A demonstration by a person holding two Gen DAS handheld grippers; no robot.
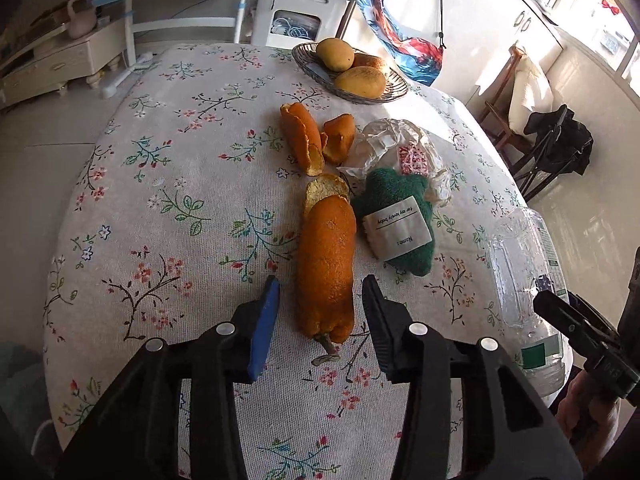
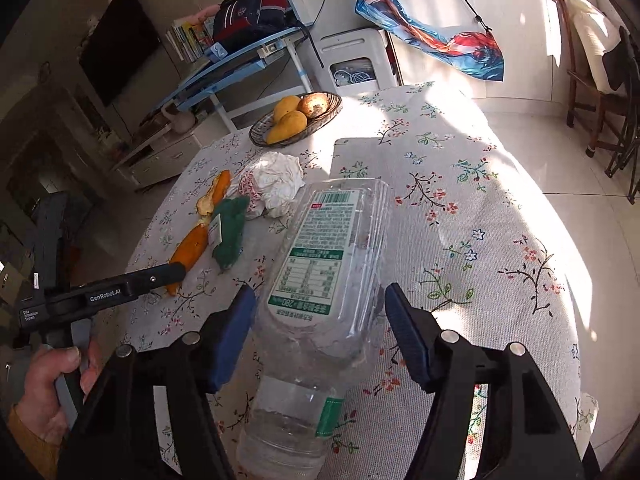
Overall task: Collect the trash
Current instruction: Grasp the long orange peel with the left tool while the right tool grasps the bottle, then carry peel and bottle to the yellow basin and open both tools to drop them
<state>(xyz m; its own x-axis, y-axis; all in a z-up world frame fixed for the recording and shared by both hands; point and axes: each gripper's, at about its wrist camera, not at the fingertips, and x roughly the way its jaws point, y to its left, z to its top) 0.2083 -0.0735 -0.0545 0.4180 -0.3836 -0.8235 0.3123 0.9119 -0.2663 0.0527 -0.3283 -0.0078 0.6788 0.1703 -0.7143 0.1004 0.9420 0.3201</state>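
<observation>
Right now your left gripper (image 1: 320, 292) straddles the near end of a long orange peel (image 1: 326, 268) close to the near edge of the table (image 1: 168, 208); its jaws stand partly apart, with a gap on both sides of the peel, so nothing is gripped. Your right gripper (image 2: 320, 300) sits over a crushed clear plastic bottle (image 2: 332, 256) that lies lengthwise toward you, neck end nearest; the blue pad on one side is just beside the bottle wall and the other finger stands clear, so the bottle is between the jaws but not squeezed. Your left hand (image 2: 52, 392) shows at the lower left of the right view, wrapped round its handle.

Just beyond the long peel lies a green knitted piece (image 1: 394, 224) with a white label, touching a crumpled white wrapper (image 1: 396, 148) behind it. Two more pieces of peel (image 1: 316, 138) lie beside that wrapper, toward the middle of the table. Near the far edge a wicker basket (image 1: 310, 66) holds three yellow-brown fruits (image 1: 335, 54). Sunlight falls across the right side of the flowered cloth.
</observation>
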